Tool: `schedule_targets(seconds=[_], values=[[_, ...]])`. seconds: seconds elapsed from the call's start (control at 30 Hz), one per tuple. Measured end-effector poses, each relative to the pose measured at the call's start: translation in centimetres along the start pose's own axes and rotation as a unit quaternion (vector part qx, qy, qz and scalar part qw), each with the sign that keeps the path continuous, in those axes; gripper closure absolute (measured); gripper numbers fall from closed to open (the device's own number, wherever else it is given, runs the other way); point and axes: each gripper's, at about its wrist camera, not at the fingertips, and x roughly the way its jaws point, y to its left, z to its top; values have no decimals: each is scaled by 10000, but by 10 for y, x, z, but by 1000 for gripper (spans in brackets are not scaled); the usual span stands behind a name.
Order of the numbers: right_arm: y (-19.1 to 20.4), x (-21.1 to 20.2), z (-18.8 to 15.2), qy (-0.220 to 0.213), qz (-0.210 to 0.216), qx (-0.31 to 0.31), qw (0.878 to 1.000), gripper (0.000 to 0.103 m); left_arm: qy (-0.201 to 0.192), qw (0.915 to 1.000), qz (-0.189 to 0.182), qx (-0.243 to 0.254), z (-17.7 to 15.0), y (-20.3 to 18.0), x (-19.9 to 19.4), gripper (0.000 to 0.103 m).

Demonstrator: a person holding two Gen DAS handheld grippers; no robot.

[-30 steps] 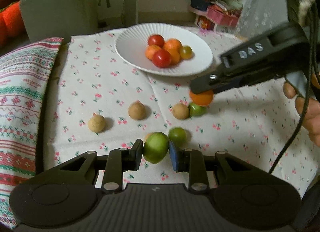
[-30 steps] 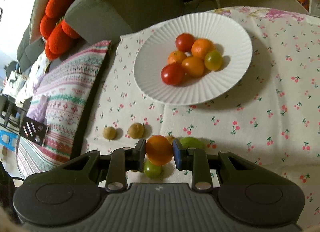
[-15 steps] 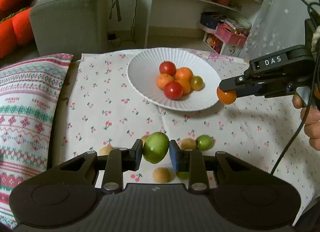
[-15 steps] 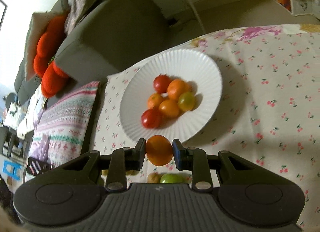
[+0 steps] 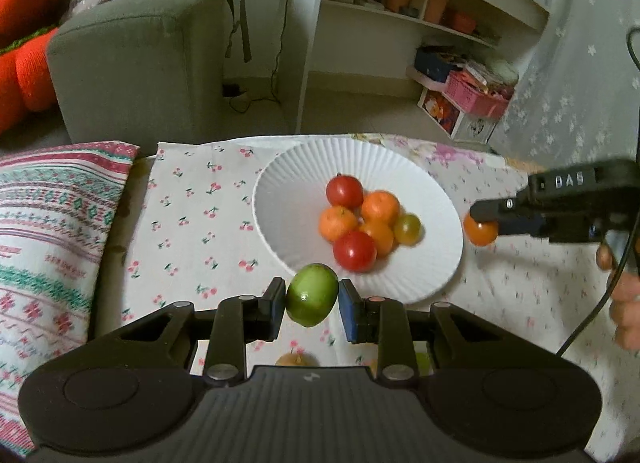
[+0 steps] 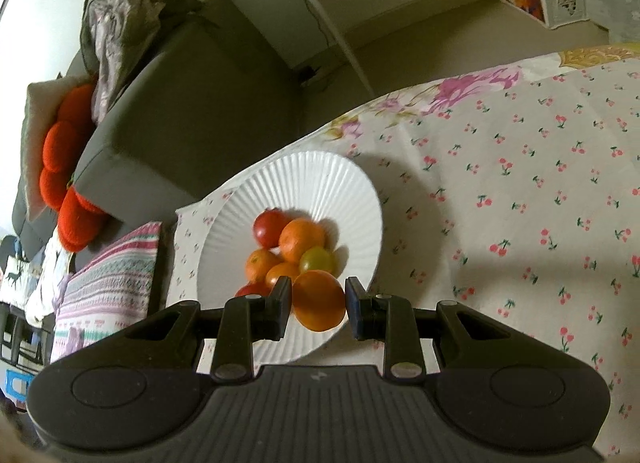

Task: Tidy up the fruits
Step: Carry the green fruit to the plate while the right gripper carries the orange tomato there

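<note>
A white ribbed plate (image 5: 304, 167) (image 6: 320, 175) on the cherry-print cloth holds several red and orange fruits and one yellow-green one (image 5: 407, 228). My left gripper (image 5: 312, 299) is shut on a green fruit (image 5: 312, 295), held above the cloth just before the plate's near rim. My right gripper (image 6: 318, 301) is shut on an orange fruit (image 6: 319, 299), held above the plate's near edge; in the left wrist view it (image 5: 480, 229) hangs just right of the plate. A brown fruit (image 5: 295, 360) lies on the cloth under the left gripper.
A striped pillow (image 5: 48, 231) lies left of the cloth. A grey sofa (image 5: 136, 63) with orange cushions stands behind. A white shelf unit (image 5: 400, 23) and a pink basket (image 5: 476, 95) are at the back right. The person's hand (image 5: 624, 295) holds the right gripper.
Both grippers have lifted off the cloth with their fruits and moved toward the plate. The loose fruits on the cloth have slid mostly out of view below the left gripper.
</note>
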Motion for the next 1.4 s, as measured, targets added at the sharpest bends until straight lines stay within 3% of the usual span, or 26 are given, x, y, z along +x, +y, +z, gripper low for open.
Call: schedule_targets(seconds=[0.73,1.4], values=[[1,49,26,-279,-461,-371,9979,77,-39,9996,69,-269,52,5,75,83],[26,88,35,-432,-409,-709,9957,77,-16,9994,-117,-332,57,6,103,83]])
